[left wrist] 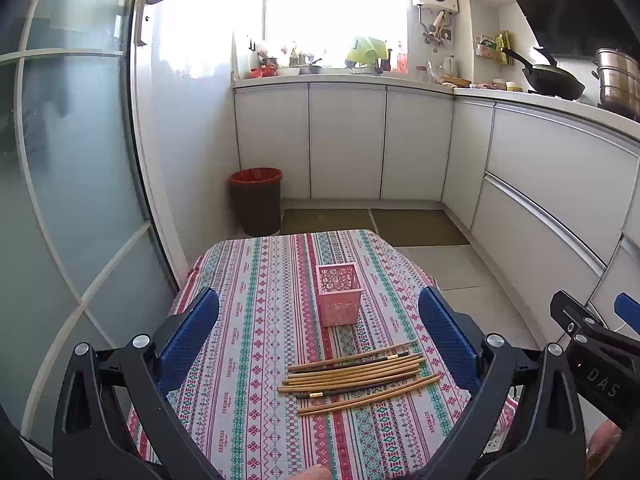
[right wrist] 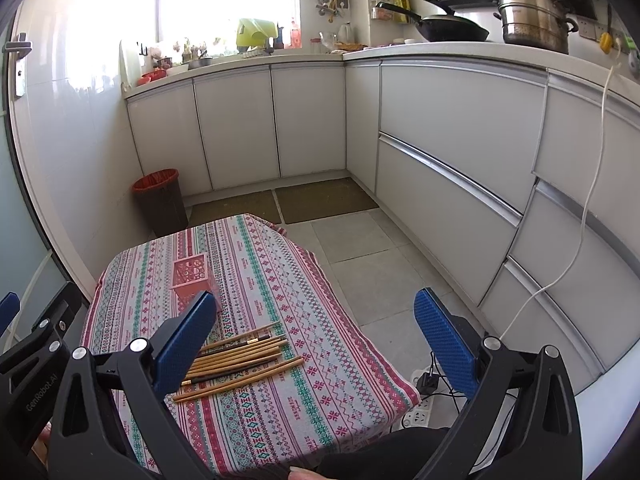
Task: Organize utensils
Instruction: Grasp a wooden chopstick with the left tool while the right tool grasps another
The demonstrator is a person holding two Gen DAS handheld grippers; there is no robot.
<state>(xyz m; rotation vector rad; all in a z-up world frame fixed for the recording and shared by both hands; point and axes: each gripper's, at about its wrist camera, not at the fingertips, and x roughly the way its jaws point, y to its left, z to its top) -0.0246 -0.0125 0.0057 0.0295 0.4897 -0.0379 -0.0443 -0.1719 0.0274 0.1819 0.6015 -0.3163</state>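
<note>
Both grippers' fingers apart above chopsticks on patterned tablecloth, white kitchen cabinets beyond.

Chopsticks partly behind right fingers

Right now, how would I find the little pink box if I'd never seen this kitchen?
Look for the small table with the striped, patterned cloth in the middle of the kitchen floor. Near its centre stands the pink box, just beyond a row of chopsticks lying flat. It is the only upright thing on the cloth, square, open-topped, with lacy cut-out walls.
</note>
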